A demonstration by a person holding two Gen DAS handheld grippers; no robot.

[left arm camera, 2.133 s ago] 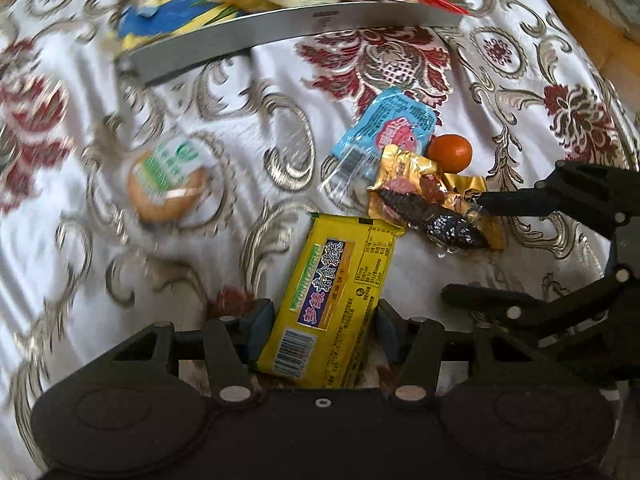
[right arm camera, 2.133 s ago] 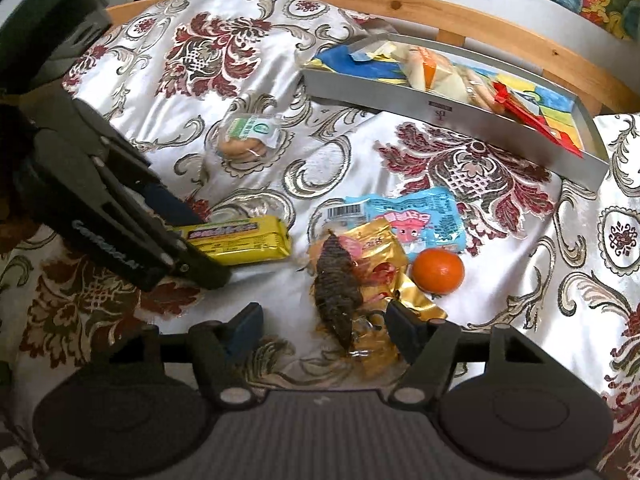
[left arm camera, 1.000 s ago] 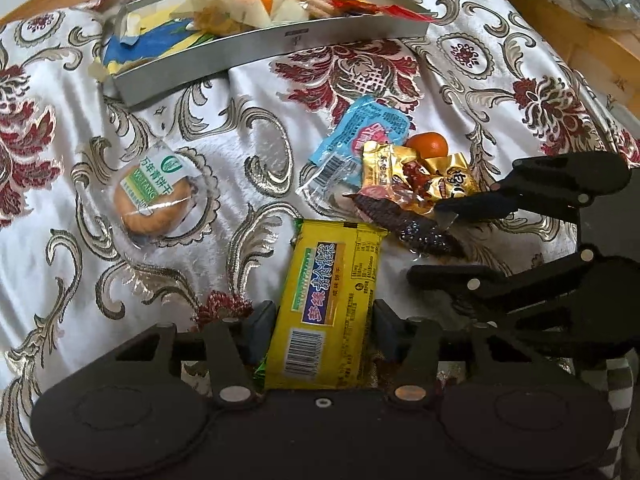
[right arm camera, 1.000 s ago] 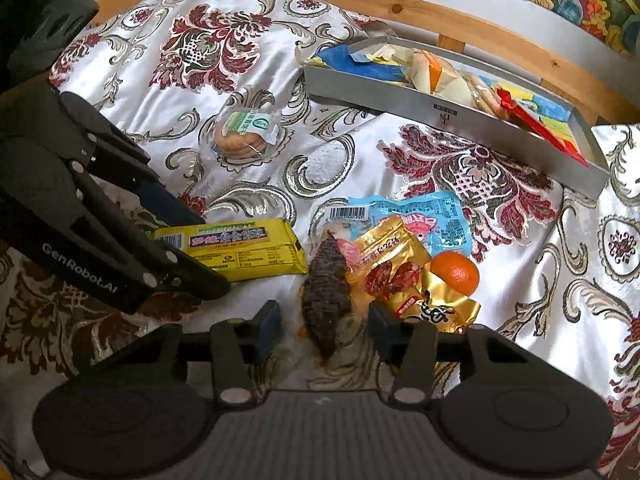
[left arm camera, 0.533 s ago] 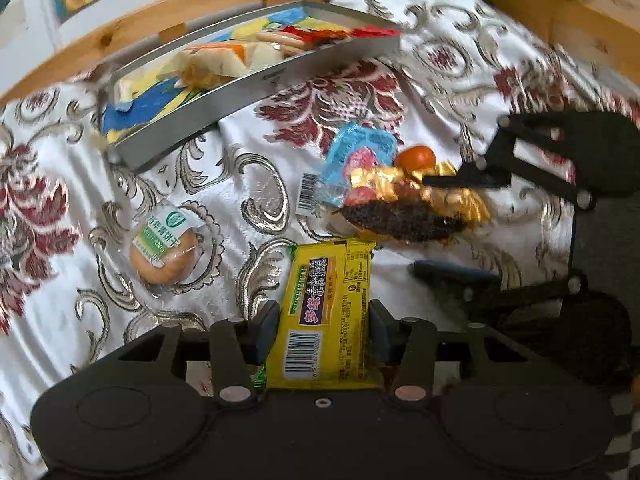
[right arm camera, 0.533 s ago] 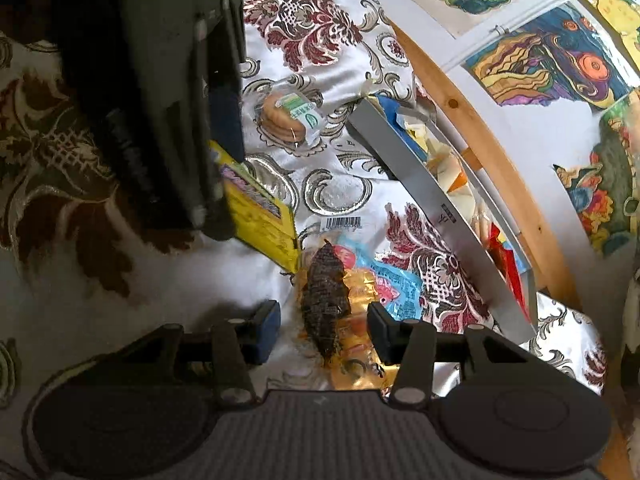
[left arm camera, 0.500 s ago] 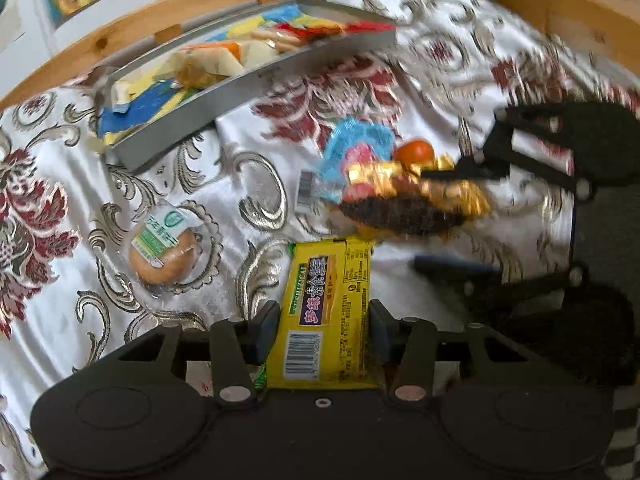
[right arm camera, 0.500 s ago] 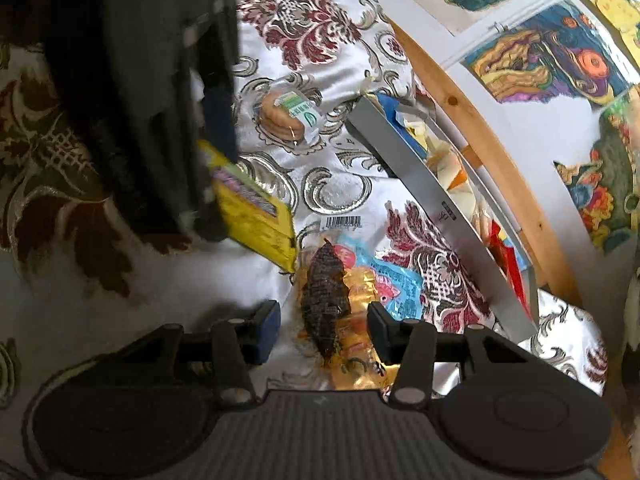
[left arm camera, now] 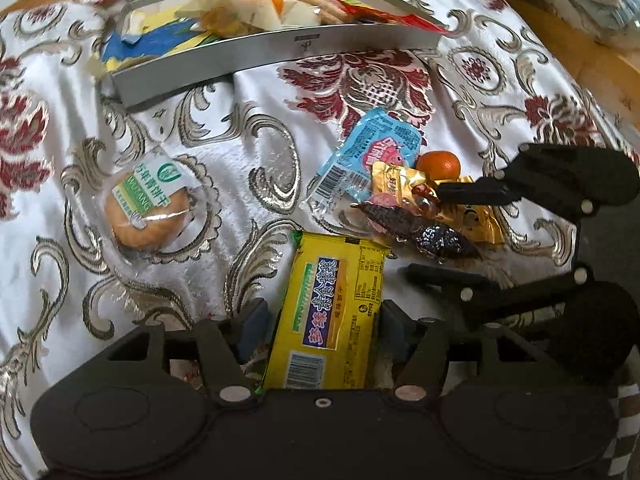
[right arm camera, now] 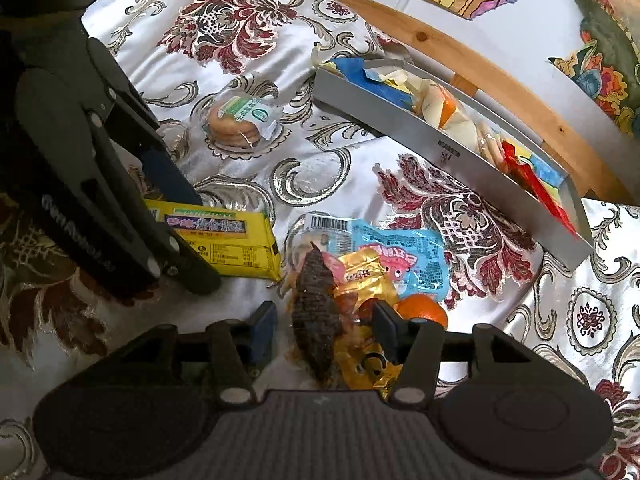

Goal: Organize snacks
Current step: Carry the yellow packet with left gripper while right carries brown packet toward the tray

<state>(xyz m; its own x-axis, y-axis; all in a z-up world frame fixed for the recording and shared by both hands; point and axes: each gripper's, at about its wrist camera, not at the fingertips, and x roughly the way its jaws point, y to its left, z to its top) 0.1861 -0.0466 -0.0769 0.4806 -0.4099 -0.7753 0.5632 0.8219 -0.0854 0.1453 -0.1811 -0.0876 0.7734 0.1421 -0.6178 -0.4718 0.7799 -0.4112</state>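
Both claws have dropped back toward the patterned cloth (left arm camera: pixel 256 128). Left claw (left arm camera: pixel 322 326) stands open astride the yellow packet (left arm camera: pixel 334 312), pads just beside its edges. Right claw (right arm camera: pixel 324 328) stands open around the dark snack (right arm camera: pixel 316 312), which lies on the gold packet (right arm camera: pixel 362 280) beside the orange (right arm camera: pixel 424 308). Grey tray (left arm camera: pixel 280 54) sits behind.

Loose on the floral cloth (left arm camera: pixel 260 160): one yellow biscuit pack (left arm camera: pixel 332 316), one round wrapped biscuit (left arm camera: pixel 146 208), one blue packet (left arm camera: pixel 368 156), one gold foil packet (left arm camera: pixel 396 182), one dark brown dried snack in clear wrap (left arm camera: pixel 416 230), one orange fruit (left arm camera: pixel 438 165). One grey tray (left arm camera: pixel 272 58) at the back holds several wrapped snacks, too jumbled to count. Two grippers: left gripper (left arm camera: pixel 320 330), right gripper (right arm camera: pixel 324 326).
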